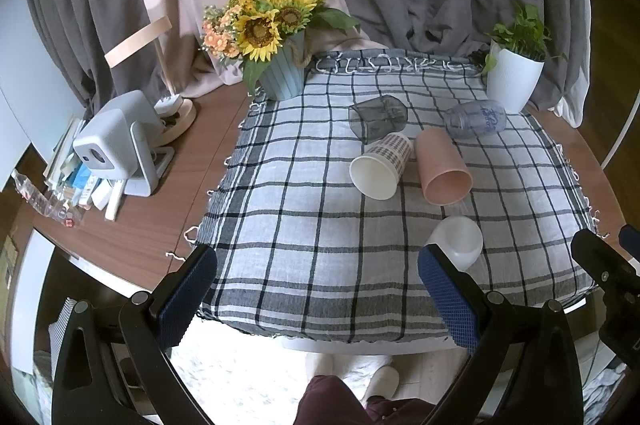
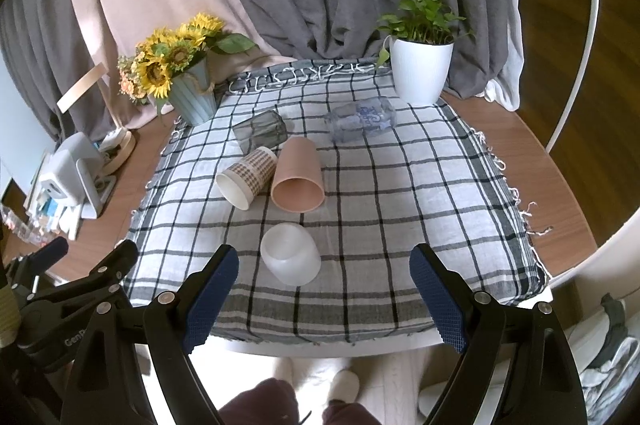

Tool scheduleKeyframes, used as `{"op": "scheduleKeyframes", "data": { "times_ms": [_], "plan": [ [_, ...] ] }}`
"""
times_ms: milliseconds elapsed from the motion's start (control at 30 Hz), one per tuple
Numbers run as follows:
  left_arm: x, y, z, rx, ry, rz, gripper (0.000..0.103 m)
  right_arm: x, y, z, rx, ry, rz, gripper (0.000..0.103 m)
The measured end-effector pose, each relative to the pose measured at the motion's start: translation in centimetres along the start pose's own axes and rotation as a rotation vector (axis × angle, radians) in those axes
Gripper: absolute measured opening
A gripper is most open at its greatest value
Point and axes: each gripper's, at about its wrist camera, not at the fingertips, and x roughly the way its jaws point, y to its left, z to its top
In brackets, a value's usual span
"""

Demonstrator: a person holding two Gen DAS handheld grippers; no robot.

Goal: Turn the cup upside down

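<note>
Several cups lie on their sides on a checked cloth (image 1: 304,245) (image 2: 380,225). A frosted white cup (image 1: 460,239) (image 2: 291,254) lies nearest the front. Behind it lie a pink cup (image 1: 440,167) (image 2: 298,175) and a patterned paper cup (image 1: 382,165) (image 2: 248,177). Further back lie a dark grey glass (image 1: 378,117) (image 2: 260,131) and a clear glass with blue print (image 1: 476,119) (image 2: 360,119). My left gripper (image 1: 318,289) is open and empty over the cloth's front edge. My right gripper (image 2: 324,293) is open and empty, just in front of the white cup.
A sunflower pot (image 1: 280,73) (image 2: 194,101) stands at the cloth's back left. A white plant pot (image 1: 512,81) (image 2: 420,73) stands at the back right. A grey device (image 1: 116,149) (image 2: 68,173) and clutter sit on the wooden table at left. Curtains hang behind.
</note>
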Motion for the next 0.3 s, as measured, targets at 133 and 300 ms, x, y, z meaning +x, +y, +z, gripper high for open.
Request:
{"op": "scheduleKeyframes", "data": {
  "times_ms": [133, 300],
  "plan": [
    [-0.01, 0.23, 0.32, 0.003, -0.007, 0.001, 0.103, 0.04, 0.01, 0.1, 0.001, 0.001, 0.0, 0.088],
    [-0.07, 0.23, 0.27, 0.002, -0.007, -0.001, 0.103, 0.03, 0.01, 0.04, 0.002, 0.0, 0.001, 0.088]
  ]
}}
